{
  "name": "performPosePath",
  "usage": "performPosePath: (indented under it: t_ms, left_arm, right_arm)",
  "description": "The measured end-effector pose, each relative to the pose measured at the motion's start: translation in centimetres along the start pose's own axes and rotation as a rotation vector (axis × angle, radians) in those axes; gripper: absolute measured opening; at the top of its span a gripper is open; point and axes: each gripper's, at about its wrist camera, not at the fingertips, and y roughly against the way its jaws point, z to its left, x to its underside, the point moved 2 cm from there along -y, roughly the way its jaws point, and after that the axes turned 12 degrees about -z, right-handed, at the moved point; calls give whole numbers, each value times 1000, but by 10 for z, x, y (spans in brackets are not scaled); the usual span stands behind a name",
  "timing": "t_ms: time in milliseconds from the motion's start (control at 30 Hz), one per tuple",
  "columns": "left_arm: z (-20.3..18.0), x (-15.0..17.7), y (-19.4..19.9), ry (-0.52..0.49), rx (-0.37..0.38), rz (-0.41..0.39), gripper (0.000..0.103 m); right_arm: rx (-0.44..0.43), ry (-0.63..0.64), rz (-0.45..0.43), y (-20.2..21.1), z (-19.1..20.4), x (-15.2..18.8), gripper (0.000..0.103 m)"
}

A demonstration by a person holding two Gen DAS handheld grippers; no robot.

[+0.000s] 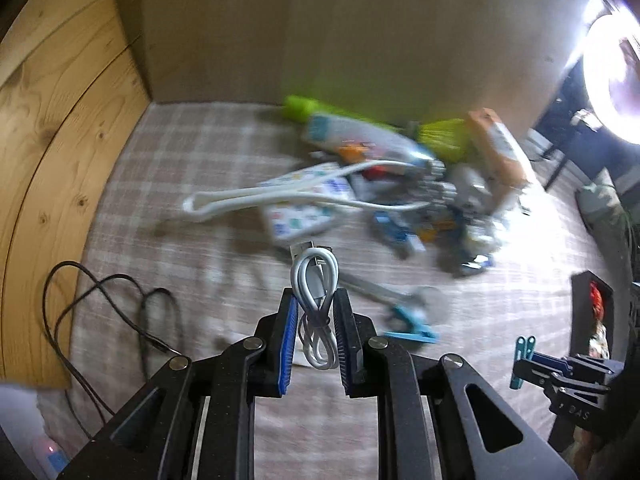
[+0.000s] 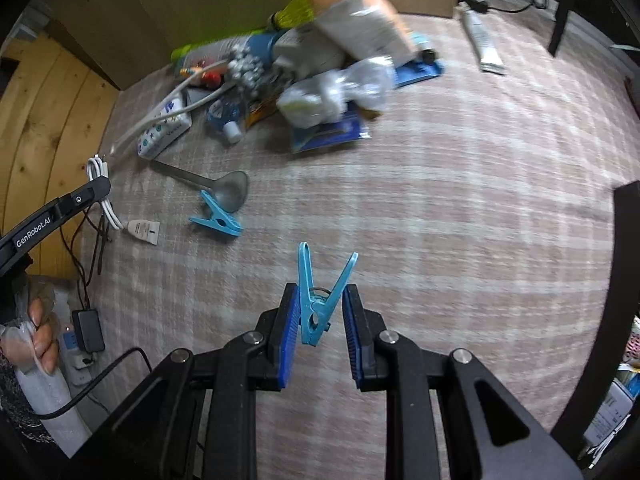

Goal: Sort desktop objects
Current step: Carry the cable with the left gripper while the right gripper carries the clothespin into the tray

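Left hand-held gripper (image 1: 316, 308) clamped on coiled white cable (image 1: 316, 300), held above the checked worktop (image 2: 440, 220). Right hand-held gripper (image 2: 320, 312) clamped on blue peg (image 2: 320, 300), also off the cloth. Second peg (image 2: 218, 220) lies beside a ladle (image 2: 224, 188).

Two blue clothespins (image 2: 320, 300) (image 2: 218, 218), one coiled white cable (image 1: 316, 308), one ladle (image 2: 224, 188).

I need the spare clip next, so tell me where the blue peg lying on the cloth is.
In the right wrist view the loose peg lies left of centre on the checked cloth, touching the ladle bowl, right of the white tag.
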Motion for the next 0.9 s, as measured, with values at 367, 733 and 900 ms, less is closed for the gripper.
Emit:
performPosePath:
  t_ms: [367, 733, 900]
  left_arm:
    - [-169, 23, 25, -135, 159, -18, 17]
    - [-362, 80, 42, -323, 356, 29, 17]
    - [-436, 107, 48, -411, 426, 62, 17]
  right_arm:
    - [33, -89, -80, 77, -118, 37, 21]
    - [133, -207, -143, 157, -267, 104, 22]
    - [173, -277, -168, 185, -325, 130, 22]
